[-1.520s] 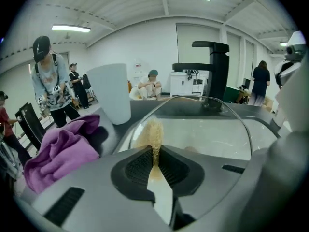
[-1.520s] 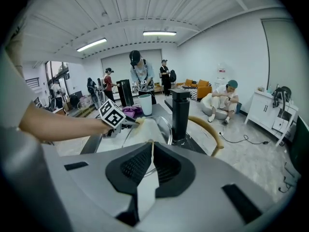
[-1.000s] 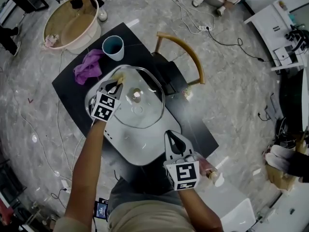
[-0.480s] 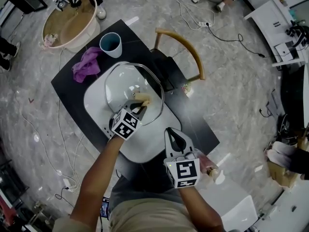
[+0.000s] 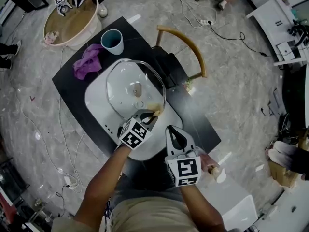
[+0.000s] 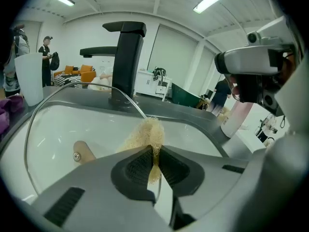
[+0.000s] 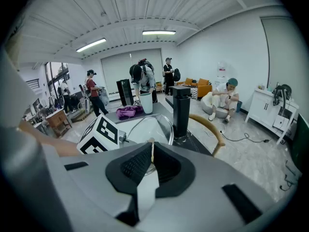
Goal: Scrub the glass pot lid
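The glass pot lid (image 5: 124,81) lies in the white sink (image 5: 99,111), which is set into a black countertop (image 5: 72,83). The lid's wooden knob (image 6: 83,152) points up, and its metal rim runs close to the black faucet (image 6: 126,57).

The left gripper (image 5: 150,115) reaches in from the near side. Its jaws are clamped on a tan, fibrous scrubber (image 6: 147,135), whose free end sticks out past the fingertips. The scrubber meets the lid at the near right part of its rim. It seems to touch the rim there, though the curved glass makes it hard to tell whether it also presses on the pane.

The right gripper (image 5: 172,134) hovers over the near edge of the sink, just beside the left one. Its jaws are drawn together with nothing between them, and it is clear of the lid.

Beyond the sink, a teal cup (image 5: 112,42) stands on the counter with a crumpled purple cloth (image 5: 87,62) just beside it. A wooden chair (image 5: 186,45) sits at the counter's far side, and a tan tub (image 5: 70,23) rests on the floor farther off.
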The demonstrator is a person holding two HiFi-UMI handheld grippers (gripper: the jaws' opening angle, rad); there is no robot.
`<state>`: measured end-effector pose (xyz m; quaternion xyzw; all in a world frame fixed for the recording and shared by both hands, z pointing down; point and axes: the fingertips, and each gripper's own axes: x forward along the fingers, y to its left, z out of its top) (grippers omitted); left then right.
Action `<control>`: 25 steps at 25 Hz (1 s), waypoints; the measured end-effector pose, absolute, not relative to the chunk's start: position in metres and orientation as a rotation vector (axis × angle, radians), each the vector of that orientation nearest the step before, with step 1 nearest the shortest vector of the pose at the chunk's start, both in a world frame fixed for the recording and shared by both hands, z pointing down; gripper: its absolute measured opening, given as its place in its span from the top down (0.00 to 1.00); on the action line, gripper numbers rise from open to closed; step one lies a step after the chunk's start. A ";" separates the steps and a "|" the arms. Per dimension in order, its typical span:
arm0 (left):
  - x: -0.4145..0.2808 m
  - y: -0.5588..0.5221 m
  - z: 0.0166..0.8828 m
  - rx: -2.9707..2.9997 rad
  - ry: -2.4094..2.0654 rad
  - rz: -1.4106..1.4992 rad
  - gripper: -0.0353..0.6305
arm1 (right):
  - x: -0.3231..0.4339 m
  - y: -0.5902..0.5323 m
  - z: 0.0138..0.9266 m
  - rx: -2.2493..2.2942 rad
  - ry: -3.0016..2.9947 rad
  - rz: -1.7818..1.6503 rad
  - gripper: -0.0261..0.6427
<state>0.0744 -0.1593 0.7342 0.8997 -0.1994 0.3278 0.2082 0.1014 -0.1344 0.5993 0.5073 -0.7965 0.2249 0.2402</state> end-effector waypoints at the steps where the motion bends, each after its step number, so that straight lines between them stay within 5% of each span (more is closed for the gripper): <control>1: 0.074 -0.159 0.734 2.505 -0.552 0.919 0.88 | 0.101 -0.134 0.599 1.388 -2.180 0.615 0.92; 17: 0.062 -0.165 0.742 2.516 -0.552 0.963 0.88 | 0.103 -0.130 0.605 1.382 -2.166 0.621 0.92; 25: -0.027 -0.223 0.771 2.409 -0.811 1.112 0.88 | 0.101 -0.128 0.613 1.365 -2.157 0.620 0.92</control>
